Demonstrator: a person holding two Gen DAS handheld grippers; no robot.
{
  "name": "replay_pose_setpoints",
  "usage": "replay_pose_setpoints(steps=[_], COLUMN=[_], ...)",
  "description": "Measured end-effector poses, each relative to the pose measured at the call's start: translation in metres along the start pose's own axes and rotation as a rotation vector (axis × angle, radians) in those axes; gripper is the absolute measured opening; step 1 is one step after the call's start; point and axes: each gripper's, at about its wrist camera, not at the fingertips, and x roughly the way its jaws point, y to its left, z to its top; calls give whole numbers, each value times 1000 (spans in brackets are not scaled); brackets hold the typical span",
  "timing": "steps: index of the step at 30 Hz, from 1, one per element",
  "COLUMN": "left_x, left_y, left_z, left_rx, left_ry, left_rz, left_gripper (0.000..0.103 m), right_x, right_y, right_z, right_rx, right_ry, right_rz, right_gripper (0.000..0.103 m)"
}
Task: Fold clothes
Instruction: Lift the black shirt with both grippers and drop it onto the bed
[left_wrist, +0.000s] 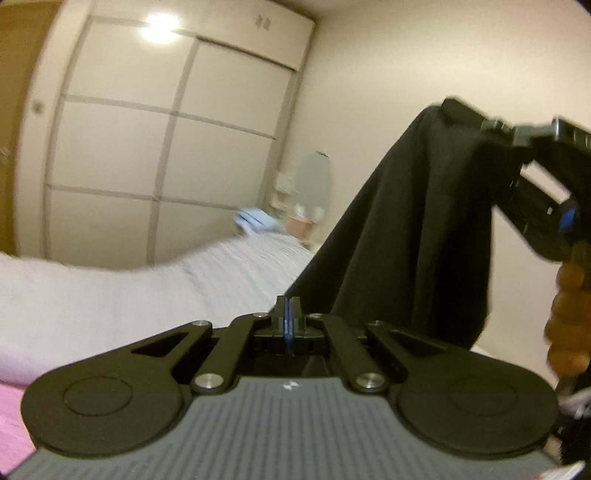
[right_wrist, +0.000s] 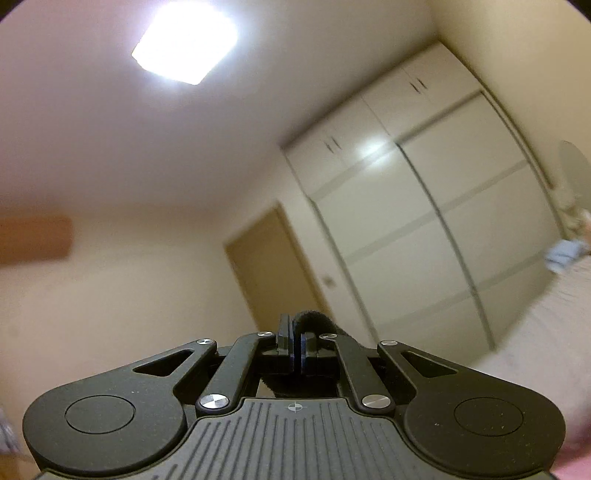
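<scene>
Both grippers' fingers pinched shut on a black garment lifted above the bed.

Left gripper (left_wrist: 287, 314) clamps the black garment (left_wrist: 406, 229), which stretches up to the right gripper (left_wrist: 491, 127) over the bed (left_wrist: 129, 295); only this view shows the spread. Right wrist view shows just a cloth fold (right_wrist: 314, 321) between closed fingers (right_wrist: 283, 338), wardrobe (right_wrist: 424, 240) behind.

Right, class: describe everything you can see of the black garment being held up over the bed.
The black garment is plain, matte, soft cloth with no visible print. It hangs lifted and stretched between the two tools: the right tool pinches its upper edge, and the left tool is shut at its lower corner. Long folds run down it, and its lower end drops out of sight behind the left tool. In the right wrist view a thick hemmed edge loops over the closed fingers. It appears clear of the bed.
</scene>
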Motion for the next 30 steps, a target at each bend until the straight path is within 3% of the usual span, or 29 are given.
replay_pose_setpoints(steps=[3,5,7,10,12,13,14,19,23,30], left_x=[-59,-92,-121,-157,-181,-190,-199,-246,-277,-286], left_y=[35,58,81,111,129,132,136,122,90,24], left_z=[13,13,-1,-35,-65,-80,-94,-151,-194,-255], left_rx=[13,-2,-29,-80,-139,-169,-197,-250,-239,-161], left_ry=[-29,-27,8,98,172,211,249,393,482,595], left_rz=[85,142,222,347,416,443,469,528,532,536], left_gripper=[0,0,0,0,0,0,0,0,0,2], right_x=[41,68,95,125,138,141,132,88,22,-86], right_y=[59,91,107,115,112,111,111,111,144,171], right_z=[-3,-14,-47,-117,-176,-202,-217,-286,-297,-315], right_rx=[-50,-75,-69,-32,15,39,60,158,118,47], right_ry=[-3,54,226,530,752,845,876,1023,1020,1075], right_rz=[19,4,-44,-124,-178,-200,-206,-238,-263,-306], right_gripper=[3,3,5,17,44,61,68,68,68,68])
